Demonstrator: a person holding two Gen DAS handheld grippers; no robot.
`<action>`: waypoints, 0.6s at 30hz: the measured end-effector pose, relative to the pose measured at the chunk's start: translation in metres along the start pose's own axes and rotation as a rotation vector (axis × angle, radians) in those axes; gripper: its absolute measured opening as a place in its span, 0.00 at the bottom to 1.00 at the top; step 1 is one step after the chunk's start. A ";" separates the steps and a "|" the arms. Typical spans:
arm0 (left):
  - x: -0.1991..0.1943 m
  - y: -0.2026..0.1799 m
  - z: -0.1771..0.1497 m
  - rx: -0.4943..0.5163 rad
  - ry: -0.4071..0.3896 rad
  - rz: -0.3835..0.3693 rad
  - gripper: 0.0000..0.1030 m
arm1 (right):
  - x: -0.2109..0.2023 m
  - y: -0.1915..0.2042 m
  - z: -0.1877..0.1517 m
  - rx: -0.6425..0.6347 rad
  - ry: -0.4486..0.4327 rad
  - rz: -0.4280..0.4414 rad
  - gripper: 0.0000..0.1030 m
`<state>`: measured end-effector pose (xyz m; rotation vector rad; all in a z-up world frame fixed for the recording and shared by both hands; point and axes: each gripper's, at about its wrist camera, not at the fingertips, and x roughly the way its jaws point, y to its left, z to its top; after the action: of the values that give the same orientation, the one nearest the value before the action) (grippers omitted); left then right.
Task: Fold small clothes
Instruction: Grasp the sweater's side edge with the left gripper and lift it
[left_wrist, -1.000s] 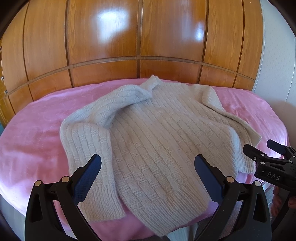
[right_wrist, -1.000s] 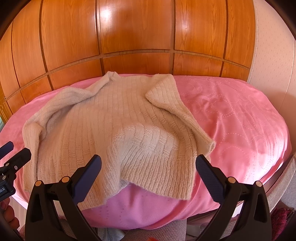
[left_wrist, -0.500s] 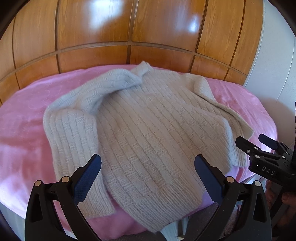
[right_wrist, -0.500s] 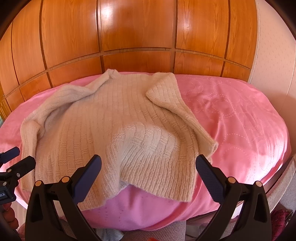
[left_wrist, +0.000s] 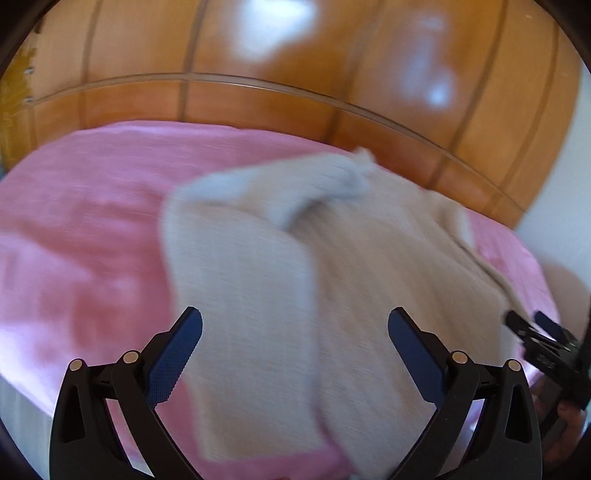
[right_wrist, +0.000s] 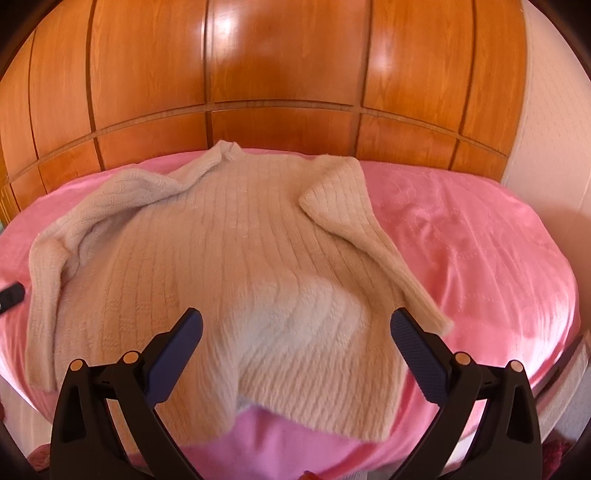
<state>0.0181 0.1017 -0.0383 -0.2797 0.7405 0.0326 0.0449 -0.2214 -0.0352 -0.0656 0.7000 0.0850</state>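
A cream knitted sweater (right_wrist: 221, 266) is lying spread on the pink bed (right_wrist: 480, 240), sleeves loosely turned in, body not yet folded; the left gripper (left_wrist: 295, 343) and right gripper (right_wrist: 295, 343) are hovering, fingers spread, gripping nothing.
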 end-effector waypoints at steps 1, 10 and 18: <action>0.002 0.009 0.003 -0.010 -0.004 0.027 0.97 | 0.005 0.003 0.002 -0.008 -0.002 -0.009 0.98; 0.044 0.068 0.013 -0.167 0.074 0.022 0.87 | 0.028 0.017 0.002 -0.034 0.022 -0.004 0.98; 0.057 0.067 0.002 -0.221 0.142 -0.023 0.18 | 0.029 0.016 -0.004 -0.002 0.039 -0.004 0.98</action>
<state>0.0533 0.1627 -0.0908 -0.5051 0.8758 0.0740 0.0623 -0.2044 -0.0574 -0.0706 0.7388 0.0809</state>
